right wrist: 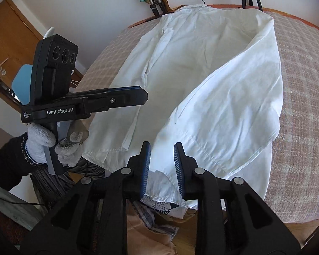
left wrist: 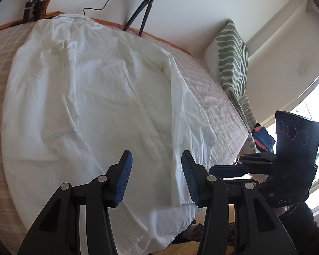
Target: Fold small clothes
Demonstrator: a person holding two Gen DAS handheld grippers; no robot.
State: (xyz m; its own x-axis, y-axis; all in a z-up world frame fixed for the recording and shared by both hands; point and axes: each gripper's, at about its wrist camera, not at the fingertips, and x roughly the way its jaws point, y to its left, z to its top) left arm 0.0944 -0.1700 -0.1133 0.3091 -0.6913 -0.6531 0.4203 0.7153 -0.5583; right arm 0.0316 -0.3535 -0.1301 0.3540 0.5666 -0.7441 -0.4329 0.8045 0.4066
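A white button shirt (left wrist: 91, 97) lies spread on the bed, collar at the far end, hem hanging over the near edge. Both sleeves are folded in over the body; the right side is folded inward (right wrist: 223, 110). My left gripper (left wrist: 156, 176) is open, hovering above the shirt's lower part near the hem, holding nothing. My right gripper (right wrist: 161, 165) is open just above the hem at the bed's near edge, also empty. In the right wrist view the left gripper (right wrist: 138, 95) shows from the side over the shirt's left edge. In the left wrist view the right gripper (left wrist: 227, 170) sits right of the shirt.
The bed has a beige checked cover (right wrist: 304, 106). A green-striped pillow (left wrist: 231, 59) leans against the wall. A ring-light tripod (left wrist: 146, 6) stands at the far side. Loose clothes (right wrist: 155, 216) lie on the floor below the near edge. A wooden door (right wrist: 8, 48) is left.
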